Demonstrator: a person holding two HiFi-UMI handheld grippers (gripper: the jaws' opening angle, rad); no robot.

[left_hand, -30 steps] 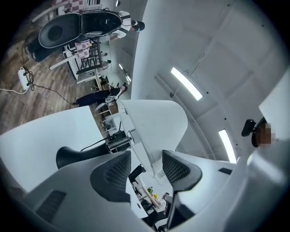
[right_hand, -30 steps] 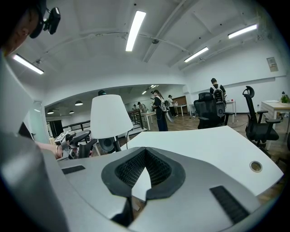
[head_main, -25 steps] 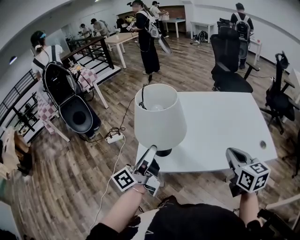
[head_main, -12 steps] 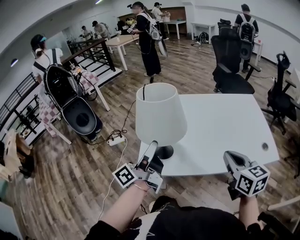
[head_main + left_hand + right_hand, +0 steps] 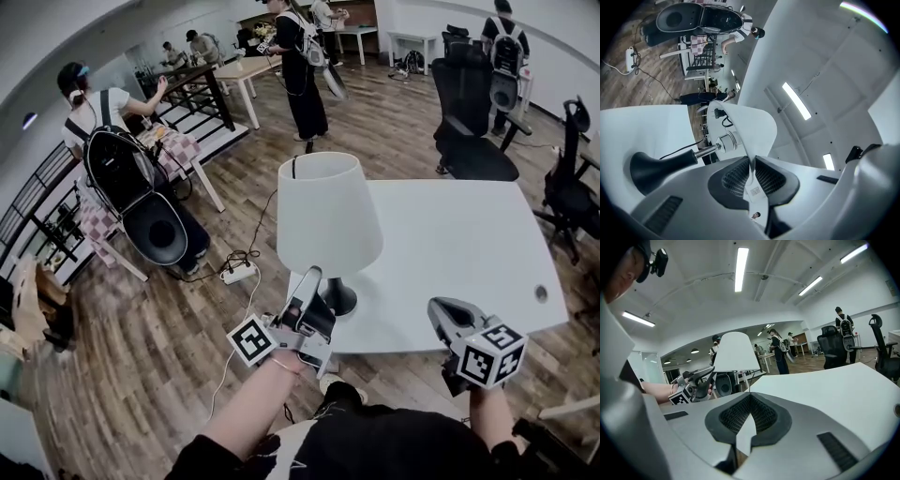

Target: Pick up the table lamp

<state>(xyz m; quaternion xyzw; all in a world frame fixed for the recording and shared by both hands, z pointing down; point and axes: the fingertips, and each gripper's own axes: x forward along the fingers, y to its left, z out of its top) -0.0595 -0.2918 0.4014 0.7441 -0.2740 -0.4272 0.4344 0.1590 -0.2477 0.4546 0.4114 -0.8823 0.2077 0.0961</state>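
Lamp (image 5: pixel 328 220) at table (image 5: pixel 469 244) edge, left tongs (image 5: pixel 314 274) pinching its shade rim, right tongs (image 5: pixel 437 307) closed, empty.

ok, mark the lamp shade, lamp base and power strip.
lamp shade (image 5: pixel 328 211), head view, middle of its outer side.
lamp base (image 5: pixel 343 302), head view, top of its black foot.
power strip (image 5: pixel 235 273), head view, its white body.

In the head view the table lamp (image 5: pixel 328 211) hides its stem behind its own shade, and the left gripper (image 5: pixel 313 277) covers part of the black base (image 5: pixel 343 302). In the right gripper view the lamp's stem and base are hidden below the shade, and the people (image 5: pixel 779 352) far behind are too small to tell what they carry.
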